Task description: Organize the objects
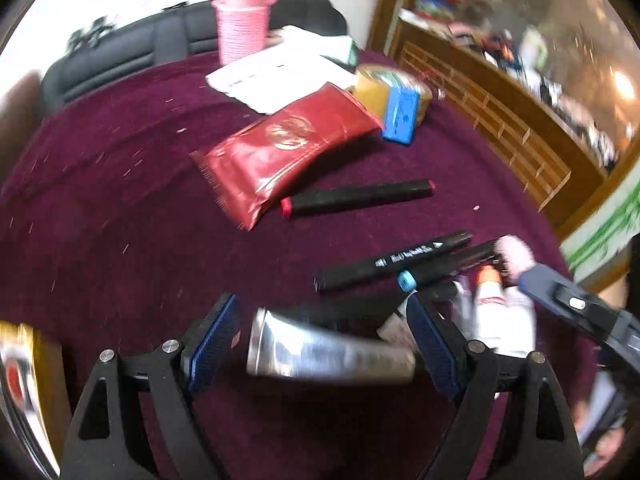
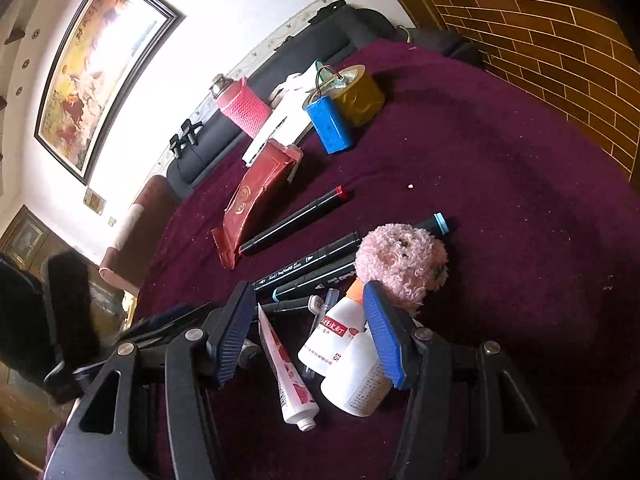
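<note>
On the maroon-covered surface, I log these items. White bottle: red label band with white characters I cannot read, orange cap, lying on its side. A second white bottle lies touching it, with fine print too small to read. White tube: red print, threaded neck bare, lying between my right claw's fingers. Black markers: two side by side, white lettering not legible; a third marker with a red end lies apart, near the red foil pouch, which carries a round gold emblem. Pink fuzzy toy: resting on the marker ends, just beside the bottles. Blue battery pack leans on a yellow tape roll; a pink basket and white papers lie behind.

Right claw: spread wide, angled down over the tube and bottles, gripping nothing. Left claw: also wide, low over the surface, a blurred silver tube lying crosswise between its pads; I cannot tell whether they touch it.
</note>
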Demonstrator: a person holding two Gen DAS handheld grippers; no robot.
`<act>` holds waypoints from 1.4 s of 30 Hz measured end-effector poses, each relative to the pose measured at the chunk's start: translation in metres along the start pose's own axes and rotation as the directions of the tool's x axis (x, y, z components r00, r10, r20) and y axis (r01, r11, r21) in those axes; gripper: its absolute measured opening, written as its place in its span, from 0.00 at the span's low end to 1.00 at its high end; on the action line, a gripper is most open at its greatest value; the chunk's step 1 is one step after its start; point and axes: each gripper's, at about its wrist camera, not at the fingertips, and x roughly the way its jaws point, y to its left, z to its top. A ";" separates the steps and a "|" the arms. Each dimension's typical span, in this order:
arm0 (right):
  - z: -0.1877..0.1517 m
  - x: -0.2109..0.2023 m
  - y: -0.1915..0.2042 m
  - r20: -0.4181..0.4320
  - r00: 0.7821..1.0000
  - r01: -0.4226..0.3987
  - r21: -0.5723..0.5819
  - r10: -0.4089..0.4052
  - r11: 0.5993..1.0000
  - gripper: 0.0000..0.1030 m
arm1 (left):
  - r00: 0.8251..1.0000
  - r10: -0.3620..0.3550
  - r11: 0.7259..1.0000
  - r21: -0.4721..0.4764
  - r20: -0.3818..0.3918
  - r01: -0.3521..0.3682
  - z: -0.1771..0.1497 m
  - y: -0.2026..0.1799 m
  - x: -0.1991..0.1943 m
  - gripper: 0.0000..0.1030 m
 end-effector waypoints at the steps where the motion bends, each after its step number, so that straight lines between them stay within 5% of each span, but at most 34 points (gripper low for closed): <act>1: 0.000 -0.001 0.000 0.001 1.000 -0.003 0.001 0.003 1.000 0.53 | 0.999 0.003 1.000 0.023 -0.033 -0.002 0.002 -0.001 0.009 0.78; 3: 0.000 -0.003 -0.002 0.003 1.000 -0.008 0.009 0.008 1.000 0.53 | 0.991 -0.018 0.998 0.052 -0.131 0.025 -0.001 -0.001 0.027 0.78; 6: 0.000 -0.003 -0.004 -0.003 1.000 -0.020 0.021 0.020 1.000 0.53 | 0.986 -0.066 0.986 0.141 -0.152 0.088 -0.014 -0.008 0.018 0.77; 10: -0.001 -0.002 -0.004 -0.014 1.000 -0.025 0.020 0.025 0.999 0.54 | 0.956 -0.174 0.955 0.195 -0.236 0.222 -0.045 -0.017 -0.003 0.77; 16: -0.002 -0.004 -0.005 -0.008 1.000 -0.020 0.022 0.020 1.000 0.54 | 0.944 -0.241 0.933 0.213 -0.225 0.290 -0.069 -0.026 -0.038 0.77; 23: -0.003 -0.004 -0.003 -0.003 1.000 -0.007 0.008 0.007 1.000 0.54 | 0.973 -0.195 0.903 0.363 -0.124 0.228 -0.085 -0.041 -0.070 0.78; 29: -0.004 -0.005 -0.002 -0.001 1.000 0.000 0.001 0.000 1.000 0.54 | 0.976 -0.098 0.790 0.581 -0.194 0.195 -0.094 -0.071 -0.050 0.79; 33: -0.004 -0.005 -0.003 0.001 1.000 0.000 0.004 0.000 1.000 0.54 | 0.974 -0.048 0.750 0.636 -0.221 0.182 -0.104 -0.077 -0.036 0.78; 34: -0.004 -0.004 -0.002 0.001 1.000 0.001 0.002 -0.001 1.000 0.54 | 0.973 -0.049 0.757 0.627 -0.224 0.182 -0.103 -0.077 -0.037 0.76; 35: -0.004 -0.004 -0.002 0.000 1.000 0.001 0.000 -0.001 1.000 0.54 | 0.975 -0.044 0.769 0.615 -0.220 0.174 -0.102 -0.077 -0.038 0.66; 36: -0.004 -0.003 -0.002 -0.001 1.000 0.002 -0.002 -0.002 1.000 0.54 | 0.972 -0.067 0.779 0.597 -0.226 0.193 -0.102 -0.076 -0.040 0.43; 38: -0.004 -0.003 -0.001 -0.001 1.000 0.006 -0.006 -0.006 1.000 0.54 | 0.968 -0.091 0.796 0.567 -0.232 0.211 -0.102 -0.074 -0.042 0.26; 42: -0.003 -0.003 -0.001 0.000 1.000 0.002 -0.005 -0.002 1.000 0.54 | 0.976 -0.102 0.856 0.484 -0.191 0.184 -0.100 -0.059 -0.045 0.23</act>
